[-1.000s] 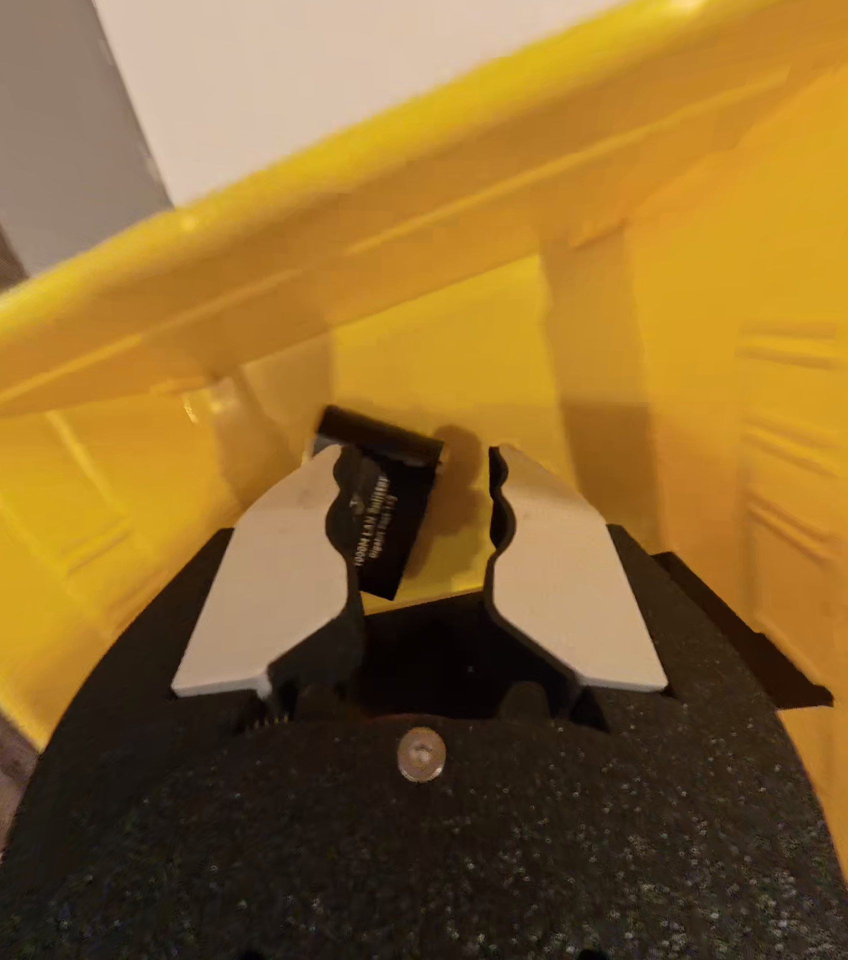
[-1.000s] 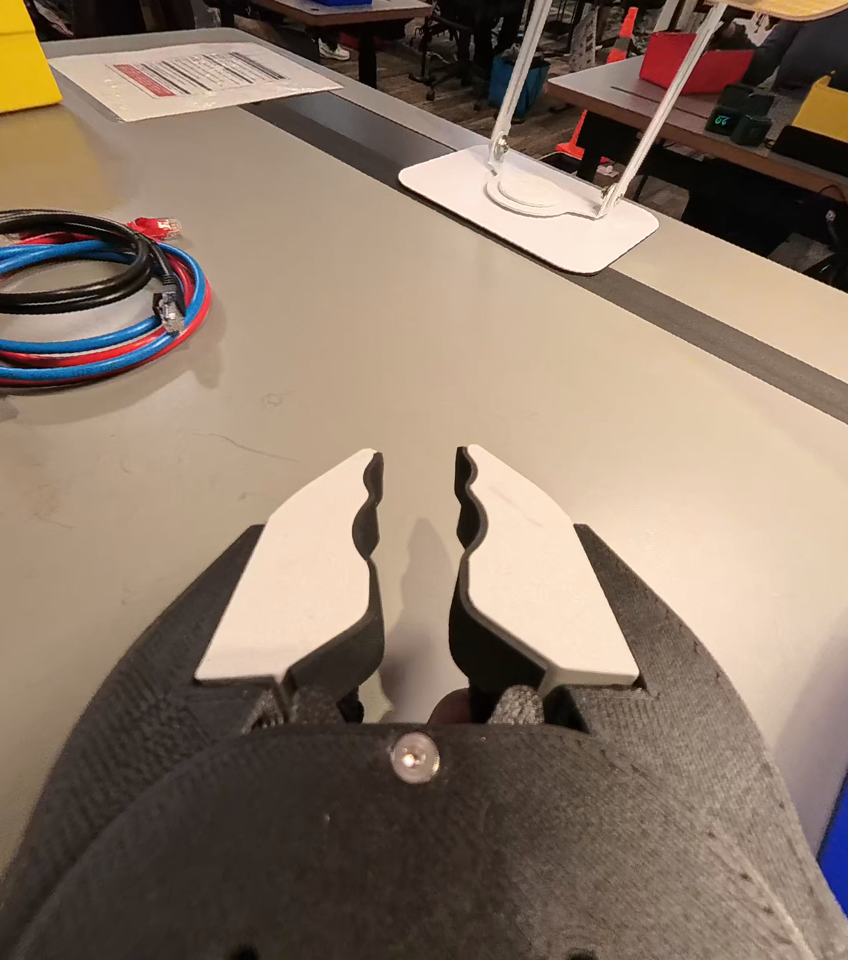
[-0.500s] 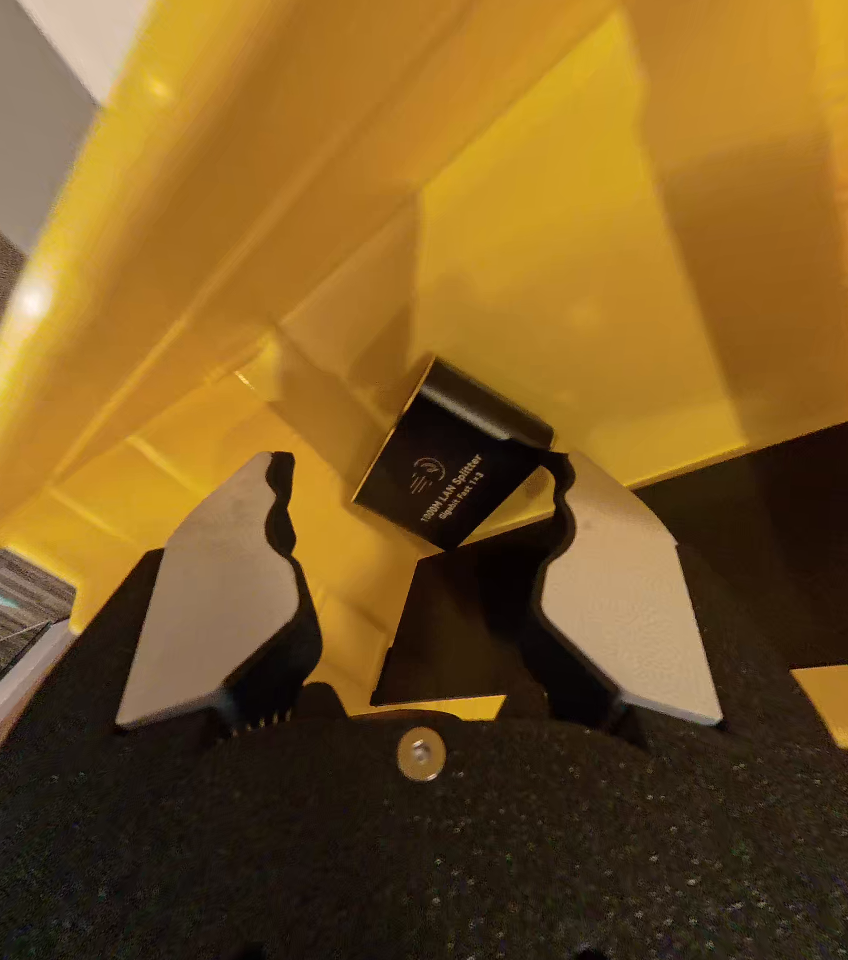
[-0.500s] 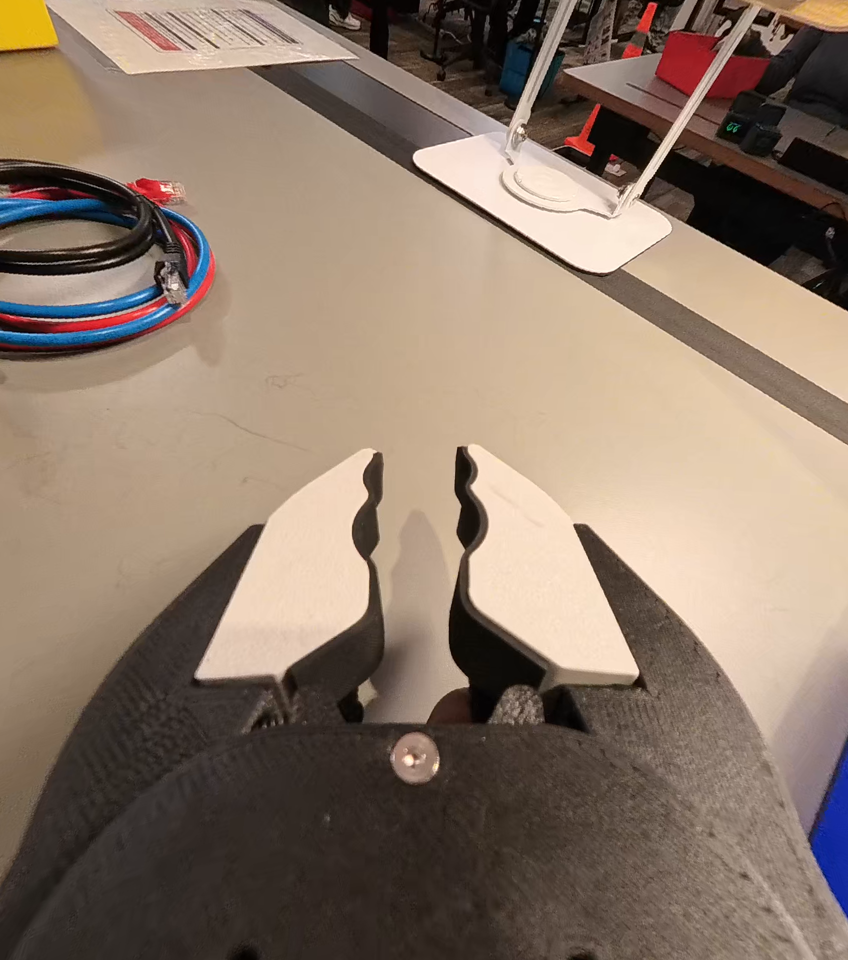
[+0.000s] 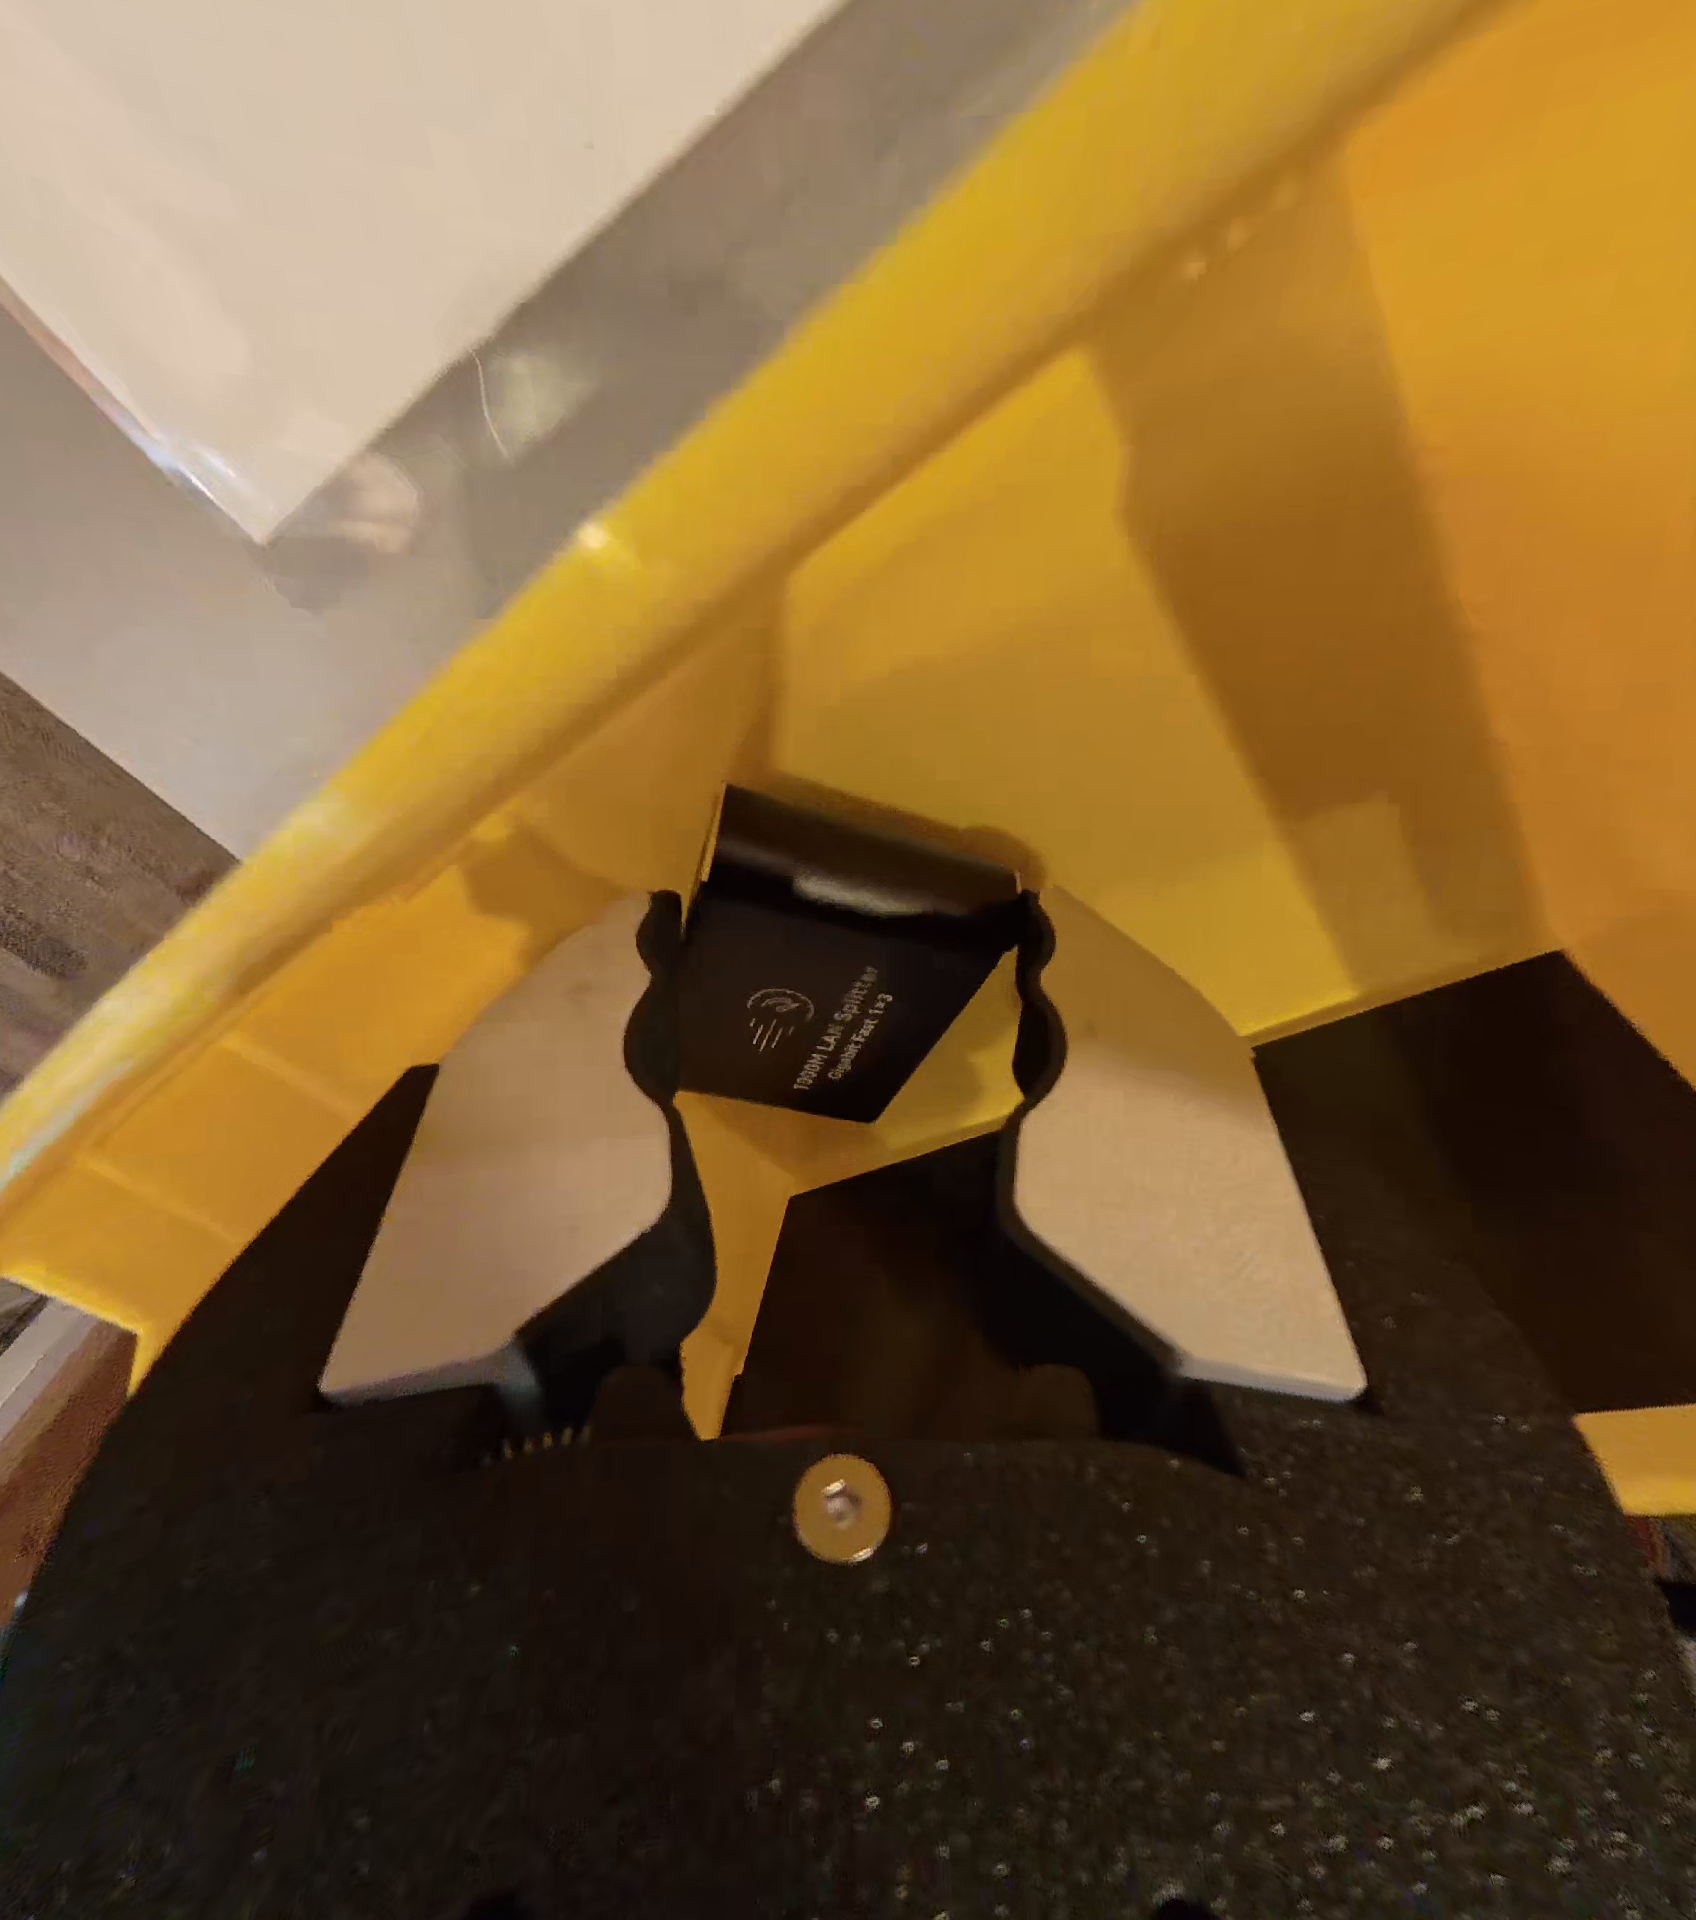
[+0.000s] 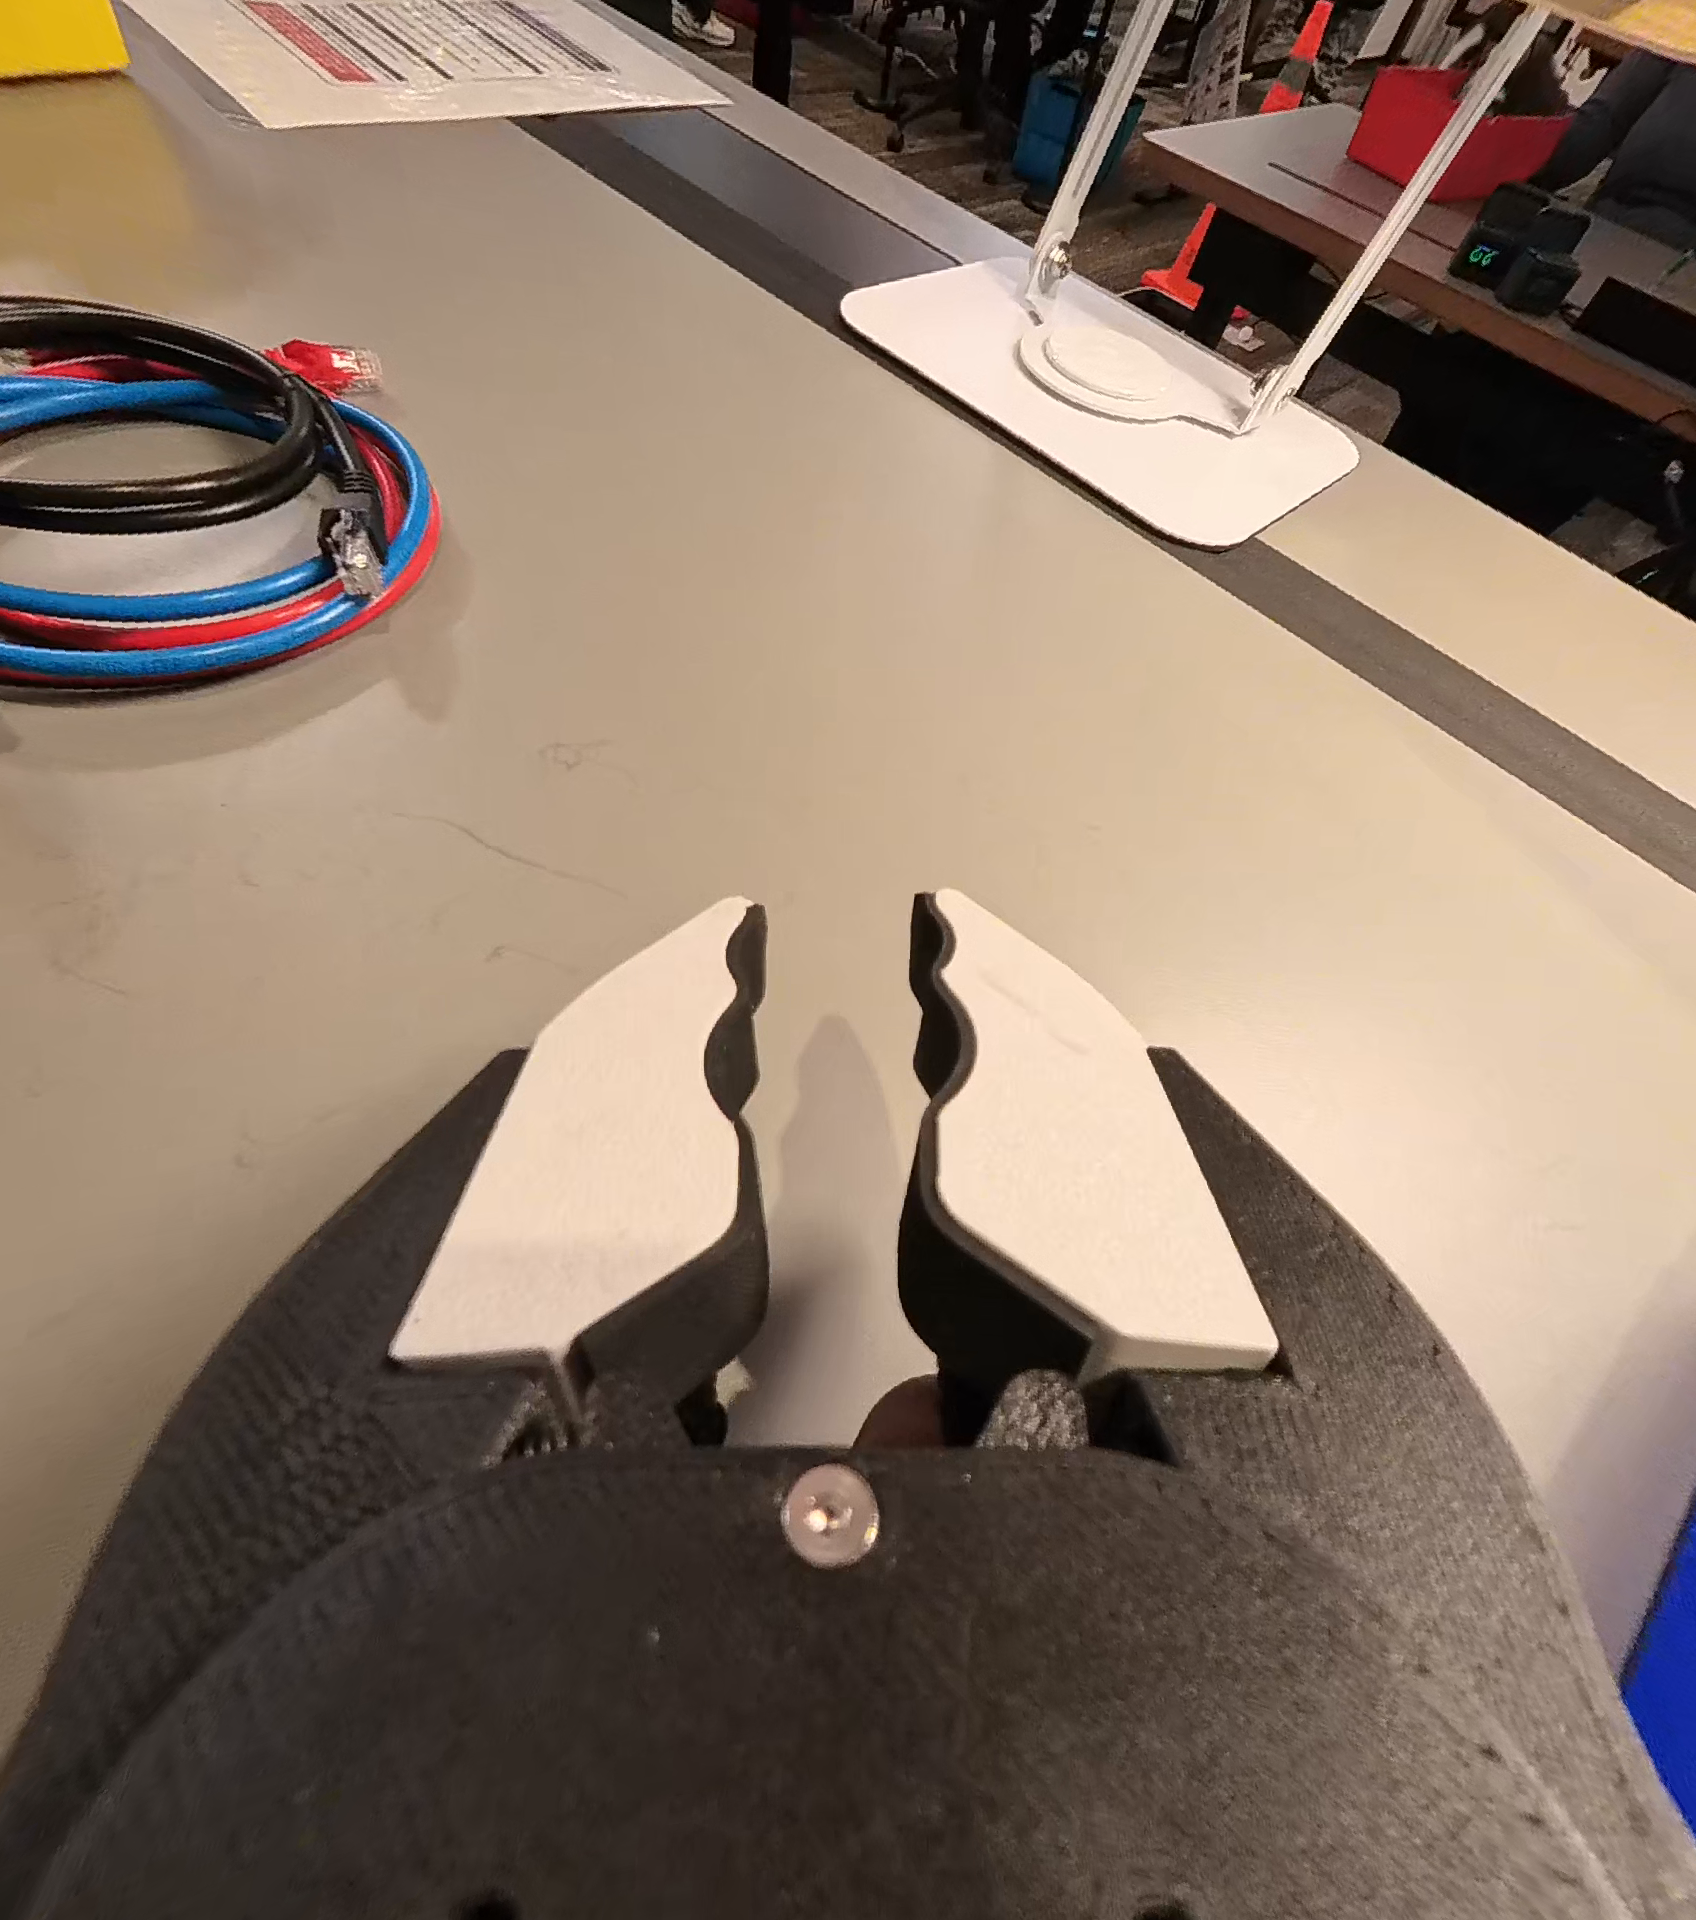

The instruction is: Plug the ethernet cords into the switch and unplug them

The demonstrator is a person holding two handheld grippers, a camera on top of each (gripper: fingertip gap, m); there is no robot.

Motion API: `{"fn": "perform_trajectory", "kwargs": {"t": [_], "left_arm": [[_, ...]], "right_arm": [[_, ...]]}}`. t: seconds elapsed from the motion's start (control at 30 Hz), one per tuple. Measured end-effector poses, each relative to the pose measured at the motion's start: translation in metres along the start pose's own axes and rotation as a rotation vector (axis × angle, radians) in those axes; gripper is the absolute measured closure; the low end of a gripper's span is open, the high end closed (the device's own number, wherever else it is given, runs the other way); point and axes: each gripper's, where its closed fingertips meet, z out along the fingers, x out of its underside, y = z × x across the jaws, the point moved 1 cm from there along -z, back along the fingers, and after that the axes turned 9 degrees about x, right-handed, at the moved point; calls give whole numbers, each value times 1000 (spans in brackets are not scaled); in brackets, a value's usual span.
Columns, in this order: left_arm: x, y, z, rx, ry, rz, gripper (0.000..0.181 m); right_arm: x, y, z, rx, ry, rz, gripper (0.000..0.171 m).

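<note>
Yellow bin [image 5: 1031, 644]: glossy moulded plastic, catching highlights.
Switch [image 5: 813, 1023]: black, smooth, satin casing.
Left tool [image 5: 844, 935]: matt pale finger plates, grainy black body.
Cords [image 6: 148, 499]: shiny rubbery jackets, clear plastic plugs.
Tabletop [image 6: 823, 675]: matt grey, faintly scuffed.

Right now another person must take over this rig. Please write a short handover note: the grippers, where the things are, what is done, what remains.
Left gripper: inside the yellow bin, shut on the small black switch, which sits tilted between the fingers.
Right gripper: open, empty, over the grey table.
Cords: the black, blue and red ethernet cords lie coiled on the table, ahead and to the left of the right gripper.
Done: switch gripped.
Left: bring the switch out, plug in each cord, then unplug them.
</note>
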Motion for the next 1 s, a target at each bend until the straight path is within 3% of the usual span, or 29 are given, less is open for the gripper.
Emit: {"fn": "perform_trajectory", "kwargs": {"t": [0.03, 0.47, 0.63, 0.73, 0.83, 1.0], "left_arm": [[-4, -1, -5, -3, -39, 3, 119], [-13, -29, -102, -282, -608, -24, 119], [-34, -90, -163, -290, -858, 85, 119], [-68, -160, -191, -172, -1024, 232, 120], [-110, -251, -198, 68, -1159, 408, 120], [-172, -406, -148, 526, -1066, 678, 120]], "right_arm": [[0, 0, 0, 0, 0, -2, 144], [0, -1, 0, 9, -5, -9, 144], [0, -1, 0, 16, -5, -14, 144], [-1, -1, 0, 22, -7, -16, 144], [-1, -1, -1, 28, -14, -22, 144], [-3, -1, -3, 36, -33, -31, 144]]}}
